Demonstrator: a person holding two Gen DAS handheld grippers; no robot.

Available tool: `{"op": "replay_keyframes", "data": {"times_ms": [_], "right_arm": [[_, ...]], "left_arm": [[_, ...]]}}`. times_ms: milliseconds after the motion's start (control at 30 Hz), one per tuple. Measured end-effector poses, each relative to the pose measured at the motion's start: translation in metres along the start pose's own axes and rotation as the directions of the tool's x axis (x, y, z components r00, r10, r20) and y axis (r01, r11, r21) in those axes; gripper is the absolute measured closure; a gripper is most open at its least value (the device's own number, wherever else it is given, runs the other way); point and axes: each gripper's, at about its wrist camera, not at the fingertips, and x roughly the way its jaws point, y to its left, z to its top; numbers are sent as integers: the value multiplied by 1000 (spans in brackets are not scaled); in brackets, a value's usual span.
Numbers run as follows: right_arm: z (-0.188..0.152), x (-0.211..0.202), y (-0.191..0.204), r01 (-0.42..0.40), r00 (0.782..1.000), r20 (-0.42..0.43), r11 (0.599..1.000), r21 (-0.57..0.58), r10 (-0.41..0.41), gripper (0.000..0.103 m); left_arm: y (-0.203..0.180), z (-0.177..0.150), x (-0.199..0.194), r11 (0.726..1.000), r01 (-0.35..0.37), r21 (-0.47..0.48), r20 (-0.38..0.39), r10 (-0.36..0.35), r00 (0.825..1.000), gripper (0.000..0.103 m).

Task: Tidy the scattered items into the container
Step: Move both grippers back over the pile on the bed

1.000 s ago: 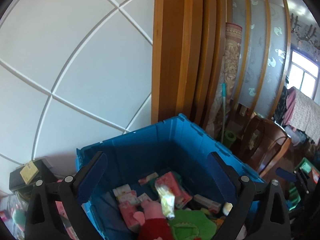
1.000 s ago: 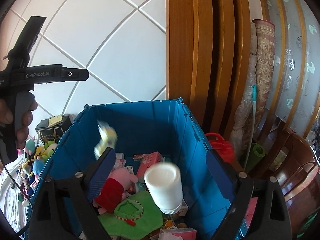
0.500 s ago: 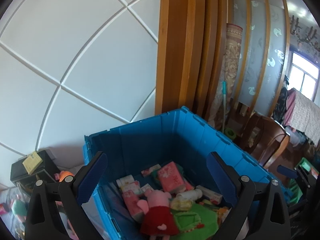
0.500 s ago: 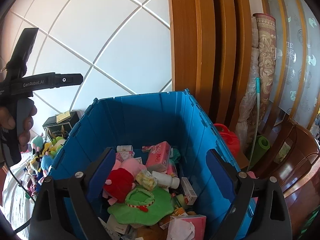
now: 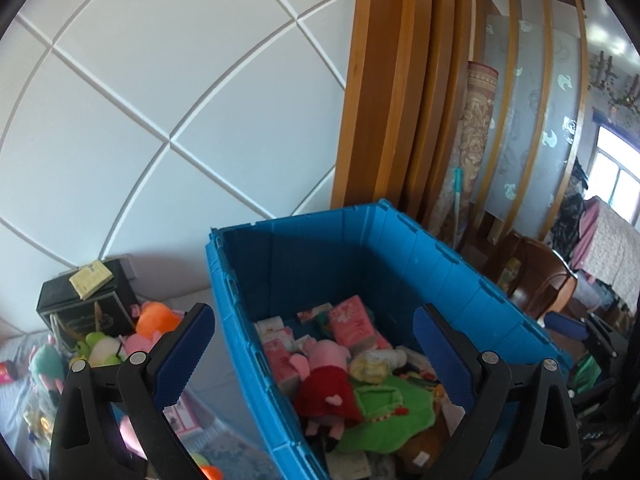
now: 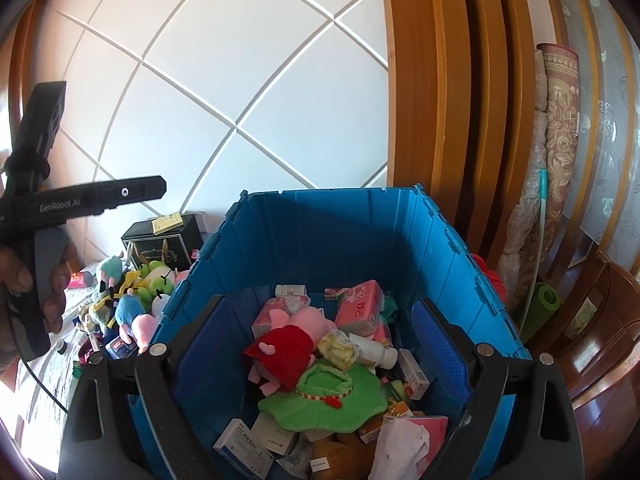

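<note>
A blue plastic crate (image 5: 360,240) (image 6: 332,224) holds several items: a pink pig plush in a red dress (image 6: 288,344), a green plush (image 6: 320,396), a white bottle (image 6: 374,354), a yellow packet (image 6: 340,346) and pink tissue packs (image 6: 358,308). My left gripper (image 5: 316,352) hangs open over the crate's left wall, nothing between its fingers. My right gripper (image 6: 320,344) is open above the crate's inside, also empty. In the right wrist view the left gripper's body, held by a hand (image 6: 36,280), shows at the far left.
Plush toys (image 6: 132,292) and small packets lie scattered on the pale cloth left of the crate, near a black box (image 6: 164,240). A white panelled wall stands behind, wooden posts and a rolled carpet (image 6: 560,160) to the right. Wooden furniture sits at right.
A white bottle and a yellow packet were falling into the crate; they now lie among its contents. Both grippers have shifted left, so the crate sits further right in each view.
</note>
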Motion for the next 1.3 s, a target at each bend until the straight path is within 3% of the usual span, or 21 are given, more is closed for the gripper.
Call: {"op": "replay_keyframes", "data": {"times_ms": [333,667,1000,1300], "right_arm": [[-5,-1,84,-91,996,-24,990,-107,89,10],[-22,5,176,-178,984,-51,974,-143,173,10],[-68,16,273,-263,962,-131,937,-229,238,10],[-129,59,315,-275,936,-280,940,-203,213,10]], "left_arm": [[81,-86,-45,985,-96,-143,-55,89,994,3],[174,-177,-94,954,-221,-203,-158,191,969,3],[240,-227,-122,940,-267,-214,-216,221,951,3],[296,-301,-121,925,-323,-200,-336,245,909,3]]}}
